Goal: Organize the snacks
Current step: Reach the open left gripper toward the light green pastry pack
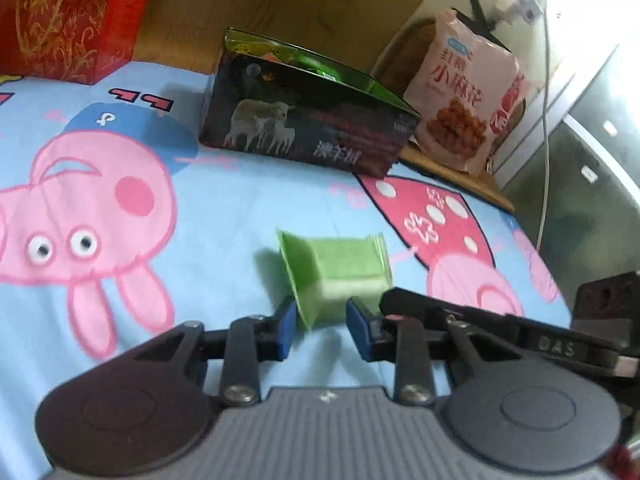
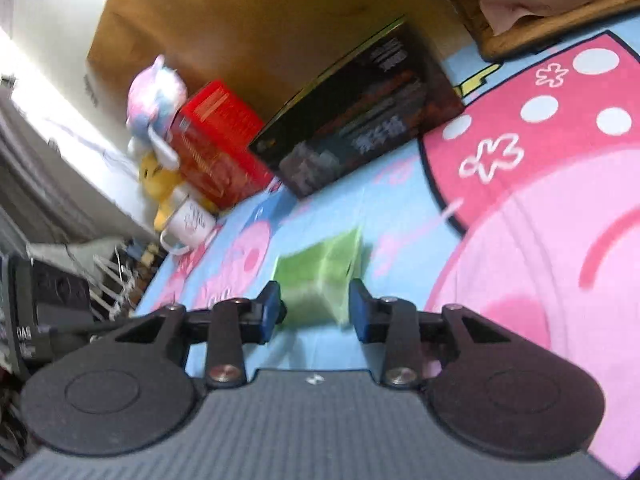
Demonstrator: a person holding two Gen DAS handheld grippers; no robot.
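A: Surface: bed sheet [image 1: 224, 200], light blue with pink cartoon pigs; wooden headboard [image 1: 248, 4] behind.

B: Task item?

A: Green snack packet [image 1: 336, 276] on the sheet, near centre. Left tool [image 1: 320, 328] has its blue pads either side of the packet's near end; they look closed on it. In the right wrist view the right tool [image 2: 314, 310] straddles the same packet [image 2: 320, 280]; blur hides whether its pads press.

B: Surroundings?

A: Dark box with sheep picture [image 1: 304, 120] farther back. Red gift box [image 1: 68, 16] at the far left. Pink snack bag [image 1: 468, 96] upright on a wooden stand at right.
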